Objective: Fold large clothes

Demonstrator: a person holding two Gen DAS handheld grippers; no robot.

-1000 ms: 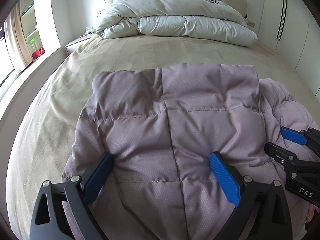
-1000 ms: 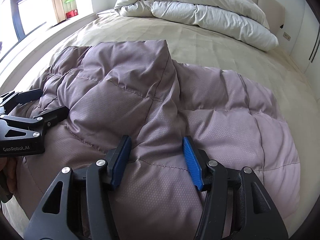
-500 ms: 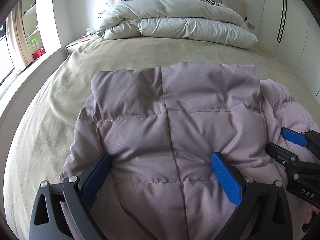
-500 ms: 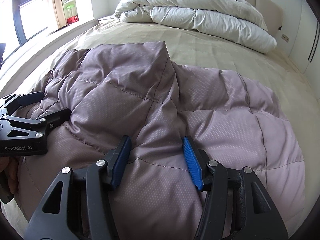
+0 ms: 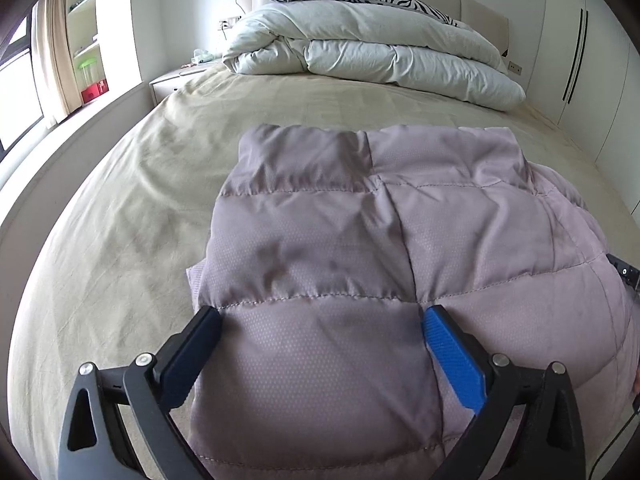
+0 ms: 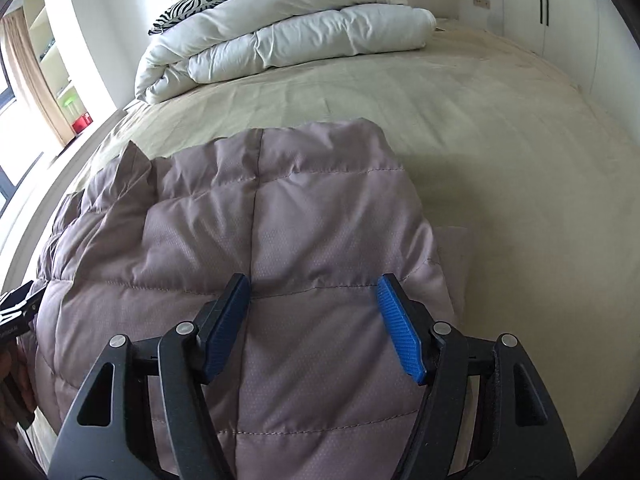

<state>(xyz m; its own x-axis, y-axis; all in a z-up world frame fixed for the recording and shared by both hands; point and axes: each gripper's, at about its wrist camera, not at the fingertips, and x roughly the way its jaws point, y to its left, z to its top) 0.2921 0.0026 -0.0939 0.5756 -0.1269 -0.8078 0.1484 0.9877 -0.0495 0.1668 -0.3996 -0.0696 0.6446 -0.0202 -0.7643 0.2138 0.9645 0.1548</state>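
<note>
Quilted mauve jacket (image 5: 340, 240) cut off below both parted, unclamped grippers, left (image 5: 320, 344), right (image 6: 314, 320) just widened; tan bedsheet (image 6: 500, 160) right of it only in right view.

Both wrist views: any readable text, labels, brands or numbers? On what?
No text reads clearly in either view.
Left gripper, side of its body at the edge of the right wrist view: pale print, cut off and too small to read.
Jacket: no print or label seen.
Duvet: no print or label seen.
</note>
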